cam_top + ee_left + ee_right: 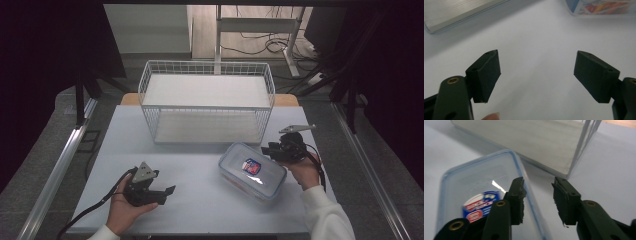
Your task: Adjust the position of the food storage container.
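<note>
Right hand-held gripper [537,202], jaws open, straddles the clear rectangular plastic lidded container's [481,202] rim; we should seat deeper before clamping; left hand-held gripper [536,75] open, idle

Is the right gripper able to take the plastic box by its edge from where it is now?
Probably yes. The right gripper sits at the near edge of the plastic box, jaws apart on either side of the rim, not yet pressing. Nothing lies between them, and the wire basket stands clear behind.

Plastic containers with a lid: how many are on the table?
1. The plastic container lies on the table in front of the wire basket, beside the right tongs. No other shows.
</note>
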A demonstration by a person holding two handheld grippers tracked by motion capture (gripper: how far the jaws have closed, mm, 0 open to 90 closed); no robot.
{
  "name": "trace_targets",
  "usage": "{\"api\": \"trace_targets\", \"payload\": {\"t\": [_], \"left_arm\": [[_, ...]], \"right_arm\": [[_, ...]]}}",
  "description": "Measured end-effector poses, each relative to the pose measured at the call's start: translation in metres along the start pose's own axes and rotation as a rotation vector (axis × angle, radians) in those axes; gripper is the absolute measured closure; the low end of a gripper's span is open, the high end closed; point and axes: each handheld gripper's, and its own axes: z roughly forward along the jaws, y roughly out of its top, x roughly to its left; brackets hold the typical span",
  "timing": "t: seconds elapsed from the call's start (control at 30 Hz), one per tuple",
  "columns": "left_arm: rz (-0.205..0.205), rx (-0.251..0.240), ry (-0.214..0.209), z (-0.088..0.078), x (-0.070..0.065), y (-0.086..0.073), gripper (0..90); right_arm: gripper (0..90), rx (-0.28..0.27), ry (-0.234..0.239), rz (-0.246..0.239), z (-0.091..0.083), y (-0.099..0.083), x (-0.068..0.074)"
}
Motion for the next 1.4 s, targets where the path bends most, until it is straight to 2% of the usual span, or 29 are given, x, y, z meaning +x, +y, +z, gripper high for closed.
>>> {"api": "trace_targets", "payload": {"t": [0.13,0.17,0.2,0.23,0.3,0.37,0.4,0.43,0.47,0.5,0.53,0.57,0.6,0.63,0.67,0.7,0.73,0.77,0.9,1.03,1.13,1.2,1.23,1.27,1.3,1.33,1.4], "left_arm": [[0.001,0.013,0.000,0.002,0.000,-0.001,21.2],[0.000,0.014,-0.002,0.002,0.000,-0.001,21.2],[-0.001,0.017,-0.005,0.003,0.000,-0.001,21.2],[-0.002,0.021,-0.007,0.003,-0.001,-0.001,21.2],[-0.002,0.025,-0.007,0.004,-0.001,-0.001,21.3],[0.000,0.028,-0.007,0.005,-0.001,-0.001,21.3],[0.000,0.028,-0.007,0.005,-0.001,-0.001,21.3],[0.001,0.026,-0.006,0.005,-0.001,-0.001,21.6],[0.001,0.026,-0.006,0.005,-0.001,-0.001,21.7],[-0.001,0.021,-0.009,0.005,-0.001,-0.001,21.7],[-0.001,0.021,-0.009,0.005,-0.001,-0.001,21.8],[-0.002,0.020,-0.009,0.005,-0.001,-0.001,21.8],[-0.001,0.022,-0.009,0.005,-0.002,-0.001,21.8],[0.000,0.025,-0.009,0.005,-0.002,-0.001,21.8],[0.000,0.025,-0.009,0.005,-0.002,-0.001,21.8],[0.000,0.023,-0.010,0.005,-0.002,-0.001,21.8],[0.000,0.023,-0.010,0.005,-0.002,-0.001,21.8],[-0.002,0.022,-0.011,0.005,-0.001,-0.001,21.8],[0.002,0.026,-0.011,0.005,-0.001,-0.001,21.8],[0.001,0.027,-0.015,0.006,-0.001,-0.001,21.8],[-0.008,0.025,-0.025,0.006,0.000,0.000,21.8],[-0.009,0.025,-0.027,0.006,0.000,0.000,21.8],[-0.007,0.028,-0.028,0.006,0.000,0.000,21.8],[-0.007,0.028,-0.028,0.006,0.000,0.000,21.8],[-0.007,0.028,-0.028,0.006,0.001,0.000,21.8],[-0.007,0.028,-0.028,0.006,0.001,0.000,21.8],[-0.011,0.025,-0.039,0.006,0.001,0.001,21.7]], "right_arm": [[67.7,0.030,-0.009,-0.002,0.012,0.002,-0.007],[70.6,0.059,-0.030,-0.031,0.020,0.003,-0.008],[76.5,0.059,-0.030,-0.031,0.020,0.003,-0.008],[84.8,0.088,-0.041,-0.063,0.028,0.005,-0.010],[88.6,0.106,-0.028,-0.081,0.034,0.006,-0.012],[88.8,0.124,-0.044,-0.116,0.039,0.008,-0.010],[88.8,0.124,-0.044,-0.116,0.039,0.008,-0.010],[88.9,0.141,-0.055,-0.164,0.045,0.010,-0.007],[88.9,0.141,-0.055,-0.164,0.045,0.010,-0.007],[88.9,0.161,-0.064,-0.190,0.050,0.012,-0.005],[88.9,0.161,-0.064,-0.190,0.050,0.012,-0.005],[88.9,0.171,-0.054,-0.214,0.055,0.013,-0.004],[88.9,0.171,-0.054,-0.214,0.055,0.013,-0.004],[88.9,0.182,-0.046,-0.241,0.059,0.015,-0.002],[88.9,0.182,-0.046,-0.241,0.059,0.015,-0.002],[89.0,0.197,-0.039,-0.268,0.063,0.015,0.002],[89.0,0.197,-0.039,-0.268,0.063,0.015,0.002],[89.1,0.205,-0.064,-0.300,0.066,0.016,0.006],[89.0,0.208,-0.047,-0.308,0.067,0.016,0.007],[89.1,0.218,-0.033,-0.338,0.068,0.017,0.014],[89.1,0.240,-0.008,-0.392,0.070,0.018,0.029],[89.1,0.246,0.002,-0.403,0.071,0.019,0.034],[89.0,0.252,0.021,-0.437,0.073,0.019,0.045],[89.0,0.252,0.021,-0.437,0.073,0.019,0.045],[89.1,0.254,0.033,-0.466,0.074,0.019,0.053],[89.1,0.254,0.033,-0.466,0.074,0.019,0.053],[89.1,0.259,0.042,-0.490,0.076,0.019,0.065]]}}
